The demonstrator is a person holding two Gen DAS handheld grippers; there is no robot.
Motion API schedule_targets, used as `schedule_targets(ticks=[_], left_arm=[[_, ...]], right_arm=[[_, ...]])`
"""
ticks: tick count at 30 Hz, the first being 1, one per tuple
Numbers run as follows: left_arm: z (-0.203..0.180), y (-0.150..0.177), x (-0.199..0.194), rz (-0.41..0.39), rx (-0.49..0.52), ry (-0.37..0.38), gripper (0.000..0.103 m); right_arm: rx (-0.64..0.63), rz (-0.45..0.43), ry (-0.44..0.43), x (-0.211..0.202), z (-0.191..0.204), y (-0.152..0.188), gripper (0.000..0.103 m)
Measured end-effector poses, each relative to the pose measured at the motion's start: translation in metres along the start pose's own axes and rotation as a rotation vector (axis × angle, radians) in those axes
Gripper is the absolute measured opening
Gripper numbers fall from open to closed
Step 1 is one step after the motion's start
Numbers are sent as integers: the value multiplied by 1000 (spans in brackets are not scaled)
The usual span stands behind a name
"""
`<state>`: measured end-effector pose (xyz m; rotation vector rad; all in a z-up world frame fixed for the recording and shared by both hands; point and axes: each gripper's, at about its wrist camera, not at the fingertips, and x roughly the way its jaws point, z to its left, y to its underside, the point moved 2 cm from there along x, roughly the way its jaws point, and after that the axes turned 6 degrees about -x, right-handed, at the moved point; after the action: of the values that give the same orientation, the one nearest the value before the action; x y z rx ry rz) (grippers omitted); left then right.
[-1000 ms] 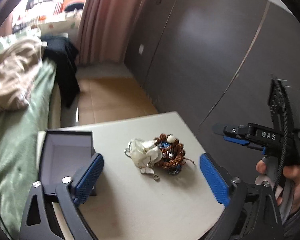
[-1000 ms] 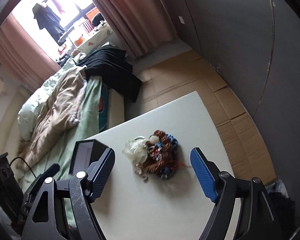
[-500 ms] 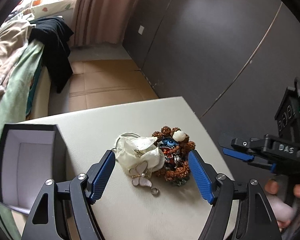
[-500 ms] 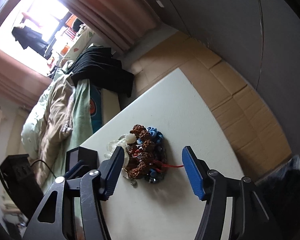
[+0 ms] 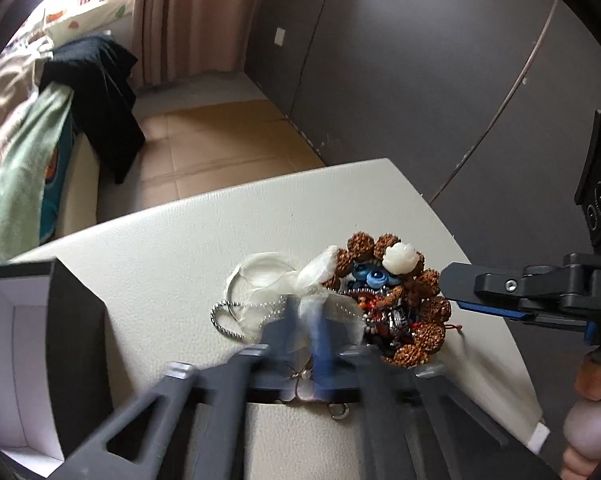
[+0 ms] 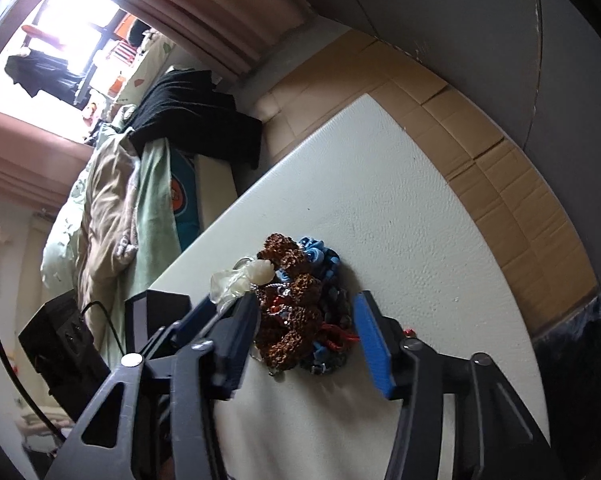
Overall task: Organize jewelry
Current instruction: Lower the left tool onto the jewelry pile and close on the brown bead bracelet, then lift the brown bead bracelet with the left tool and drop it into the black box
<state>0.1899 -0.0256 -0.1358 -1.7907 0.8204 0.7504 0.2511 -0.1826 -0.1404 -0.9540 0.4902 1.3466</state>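
A pile of jewelry lies on the white table [image 5: 148,248]: a brown bead bracelet [image 5: 416,300] with a blue charm and a white bead, and a clear pouch with white jewelry [image 5: 284,292] and a silver chain. My left gripper [image 5: 304,332] is shut on the clear pouch; its fingers are blurred. My right gripper [image 6: 304,332] is open, with its fingers on either side of the brown bead bracelet [image 6: 292,320], low over the table [image 6: 380,208]. The right gripper also shows at the right in the left wrist view [image 5: 500,296].
An open black jewelry box [image 5: 40,344] with a white lining stands at the left of the table; it also shows in the right wrist view [image 6: 156,312]. A bed with blankets and dark clothes lies to the left. A dark wall and cardboard-covered floor lie beyond the table.
My left gripper moved forward and closed on the clear pouch. My right gripper came down and forward so that its open fingers straddle the bead bracelet.
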Motion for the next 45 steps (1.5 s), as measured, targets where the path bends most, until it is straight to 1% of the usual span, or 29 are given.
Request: schedule_targets(ticks=[2, 6, 8, 9, 10, 11, 15, 20, 24, 31, 37, 41, 45], left_arm=[[2, -1, -8, -29, -18, 36, 1], [9, -8, -33, -90, -52, 95, 1], [14, -10, -44, -113, -73, 103, 1], [16, -12, -49, -122, -81, 102, 1], [19, -13, -54, -131, -90, 101, 1], [21, -14, -58, -139, -101, 102, 1], [28, -15, -80, -179, -132, 116, 1], [30, -11, -106, -229, -136, 114, 1], [33, -7, -121, -257, -145, 116, 1], [33, -2, -134, -266, -148, 126, 1], [31, 4, -150, -292, -145, 134, 1], [33, 6, -159, -307, -147, 130, 1], [40, 6, -169, -325, -157, 122, 1]], right_arm=[[-1, 8, 9, 4, 0, 0, 49], [-14, 20, 17, 10, 3, 2, 49], [-26, 22, 30, 12, 5, 2, 49], [-35, 22, 37, 13, 7, 3, 46], [-42, 23, 39, 14, 8, 3, 29], [-46, 31, 45, 15, 10, 4, 21], [-50, -10, 47, 6, 11, 5, 20], [-79, -78, -43, -16, 21, 7, 20], [-94, -122, -92, -30, 28, 9, 20], [-99, -181, -161, -46, 39, 14, 20], [-108, -242, -264, -66, 50, 16, 20], [-126, -269, -289, -75, 60, 18, 20], [-129, -298, -348, -81, 69, 20, 20]])
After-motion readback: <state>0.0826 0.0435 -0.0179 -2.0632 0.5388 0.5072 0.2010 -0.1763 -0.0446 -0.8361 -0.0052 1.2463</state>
